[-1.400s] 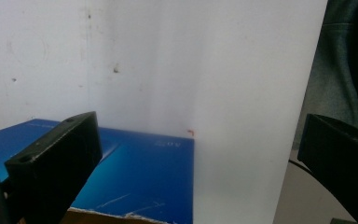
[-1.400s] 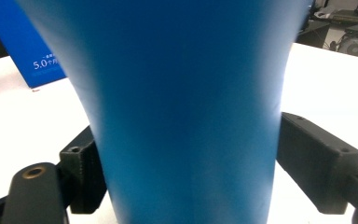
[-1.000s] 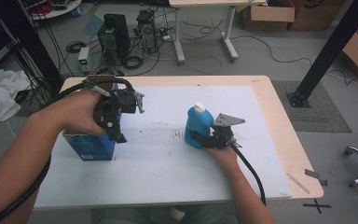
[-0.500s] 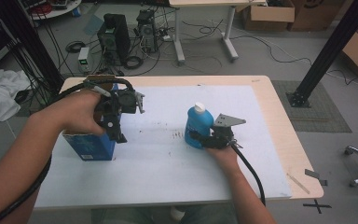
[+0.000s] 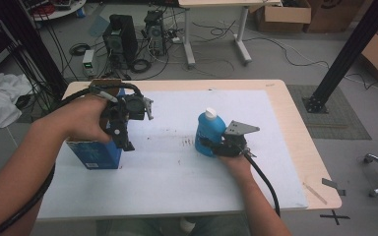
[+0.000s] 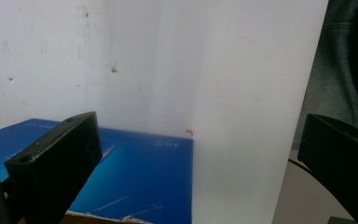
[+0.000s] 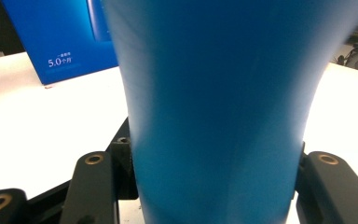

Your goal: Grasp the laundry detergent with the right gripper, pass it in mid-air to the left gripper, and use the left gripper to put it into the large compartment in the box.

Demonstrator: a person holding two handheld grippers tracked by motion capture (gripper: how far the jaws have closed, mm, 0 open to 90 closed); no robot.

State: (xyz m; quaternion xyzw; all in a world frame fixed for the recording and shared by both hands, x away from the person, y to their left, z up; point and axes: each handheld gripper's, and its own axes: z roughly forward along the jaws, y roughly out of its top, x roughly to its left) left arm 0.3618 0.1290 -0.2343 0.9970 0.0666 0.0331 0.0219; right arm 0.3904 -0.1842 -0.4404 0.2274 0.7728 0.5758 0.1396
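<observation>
bottle [image 5: 208, 133]: was bright blue, white cap
box [image 5: 94, 155]: was deep blue, white print
table [image 5: 285, 103]: was light wood, white mat on top

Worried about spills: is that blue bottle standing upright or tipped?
Upright: the blue bottle stands on the table, white cap on top, right gripper clamped low.

Grey floor [image 5: 285, 59], tangled cables [image 5: 216, 37], 2 computer towers [image 5: 120, 37], cardboard boxes [image 5: 285, 14], second desk [image 5: 226, 4], black diagonal post [image 5: 347, 54], white cloth [image 5: 0, 105].
</observation>
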